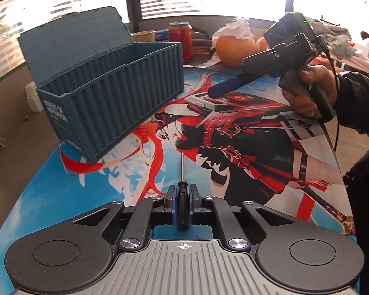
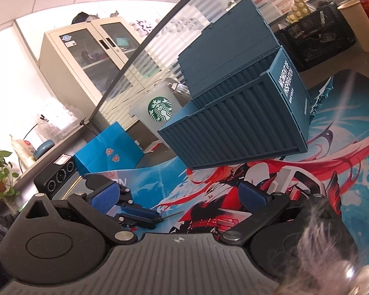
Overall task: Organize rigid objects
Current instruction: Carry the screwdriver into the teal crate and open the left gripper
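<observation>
My left gripper (image 1: 182, 198) is shut on the black handle of a small screwdriver (image 1: 182, 172), whose thin metal shaft points ahead, just above the printed mat. A dark teal container-shaped box (image 1: 115, 91) stands open to the front left, its lid raised behind it; it also shows in the right wrist view (image 2: 236, 120). My right gripper (image 2: 179, 196) is open and empty above the mat; it shows in the left wrist view (image 1: 223, 87) at the right, held in a hand. The left gripper with the screwdriver (image 2: 145, 215) shows low in the right wrist view.
A colourful printed mat (image 1: 246, 147) covers the table. Behind it stand a red can (image 1: 180, 40), oranges (image 1: 235, 48) with tissue and a paper cup (image 1: 144, 35). In the right wrist view a Starbucks cup (image 2: 157, 110), a blue box (image 2: 110, 147) and a black mesh basket (image 2: 315, 41).
</observation>
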The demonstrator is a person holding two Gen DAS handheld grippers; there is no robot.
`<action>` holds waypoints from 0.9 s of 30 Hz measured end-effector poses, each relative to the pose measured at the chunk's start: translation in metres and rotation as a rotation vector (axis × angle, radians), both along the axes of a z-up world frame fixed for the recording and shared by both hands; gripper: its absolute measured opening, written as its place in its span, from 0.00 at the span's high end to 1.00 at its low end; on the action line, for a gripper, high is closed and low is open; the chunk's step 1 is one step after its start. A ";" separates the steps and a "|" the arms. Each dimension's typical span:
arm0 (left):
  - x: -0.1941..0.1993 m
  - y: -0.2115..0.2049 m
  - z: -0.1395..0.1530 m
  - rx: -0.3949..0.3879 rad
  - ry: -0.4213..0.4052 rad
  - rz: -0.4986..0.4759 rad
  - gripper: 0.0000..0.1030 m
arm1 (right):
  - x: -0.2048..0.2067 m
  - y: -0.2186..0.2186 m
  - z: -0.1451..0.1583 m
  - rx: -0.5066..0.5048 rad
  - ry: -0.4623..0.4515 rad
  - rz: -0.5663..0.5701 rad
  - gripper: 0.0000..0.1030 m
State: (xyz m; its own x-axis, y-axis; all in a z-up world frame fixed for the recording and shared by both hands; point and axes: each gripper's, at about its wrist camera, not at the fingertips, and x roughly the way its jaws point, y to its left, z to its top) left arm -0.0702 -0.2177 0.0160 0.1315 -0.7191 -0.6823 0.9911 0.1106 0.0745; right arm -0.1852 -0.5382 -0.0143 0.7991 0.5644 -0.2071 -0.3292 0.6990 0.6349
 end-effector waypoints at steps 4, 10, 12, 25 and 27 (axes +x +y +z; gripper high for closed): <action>-0.004 0.001 0.001 -0.001 -0.007 0.032 0.93 | 0.000 0.001 0.000 -0.003 0.008 -0.003 0.00; -0.009 0.002 0.010 -0.015 -0.029 0.035 0.93 | -0.003 -0.002 -0.001 0.019 -0.005 -0.013 0.00; -0.011 0.001 0.016 -0.019 -0.035 0.034 0.93 | -0.003 -0.003 -0.001 0.024 -0.006 -0.011 0.00; -0.019 -0.011 0.058 -0.033 -0.138 0.001 0.93 | -0.005 -0.006 -0.001 0.063 -0.030 0.025 0.00; -0.018 -0.014 0.065 -0.039 -0.151 -0.004 0.93 | -0.005 -0.005 -0.001 0.063 -0.028 0.032 0.00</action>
State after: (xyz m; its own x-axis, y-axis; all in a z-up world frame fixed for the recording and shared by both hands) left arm -0.0882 -0.2320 0.0814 0.2275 -0.7454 -0.6266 0.9693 0.1120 0.2188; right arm -0.1903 -0.5436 -0.0150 0.7852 0.6012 -0.1481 -0.3695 0.6469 0.6671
